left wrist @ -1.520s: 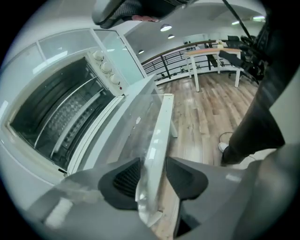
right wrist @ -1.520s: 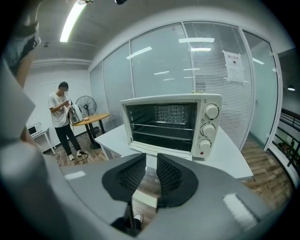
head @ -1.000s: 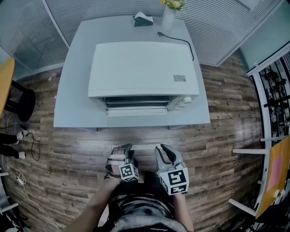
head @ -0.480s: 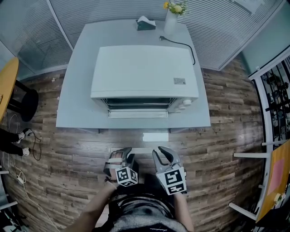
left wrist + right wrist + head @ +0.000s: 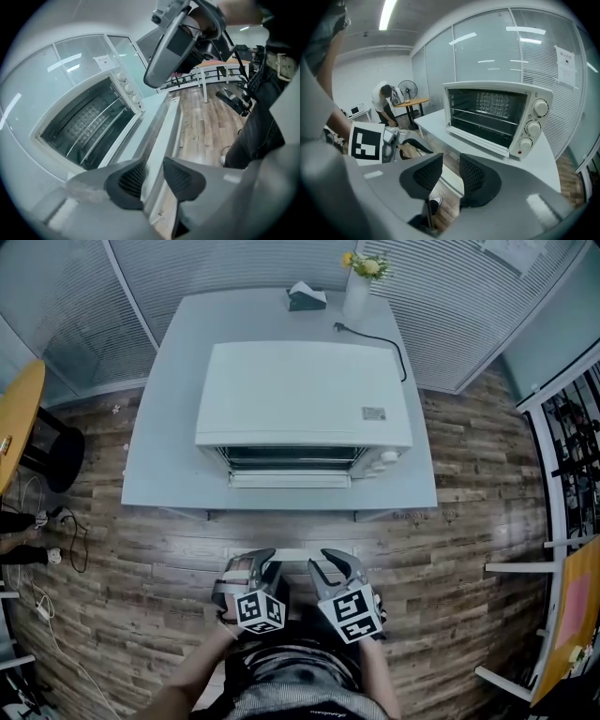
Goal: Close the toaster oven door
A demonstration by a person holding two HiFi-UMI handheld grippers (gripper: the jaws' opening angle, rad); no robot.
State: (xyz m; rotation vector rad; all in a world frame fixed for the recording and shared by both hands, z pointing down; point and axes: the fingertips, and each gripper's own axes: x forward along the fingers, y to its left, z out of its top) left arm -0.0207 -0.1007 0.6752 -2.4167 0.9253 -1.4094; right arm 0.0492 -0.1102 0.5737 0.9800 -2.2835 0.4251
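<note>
Vase & tissue box on tbl.

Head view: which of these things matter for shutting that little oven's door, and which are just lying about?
For the job: toaster oven; its open door; left claw, closing with nothing in it; right claw, opening with nothing in it.

Just lying about: vase of flowers; tissue box; power cord; orange table; black stool.

An office is suggested by blind-covered glass partition walls (one bears a notice). A ceiling strip light and, seemingly, a fan are seen.
</note>
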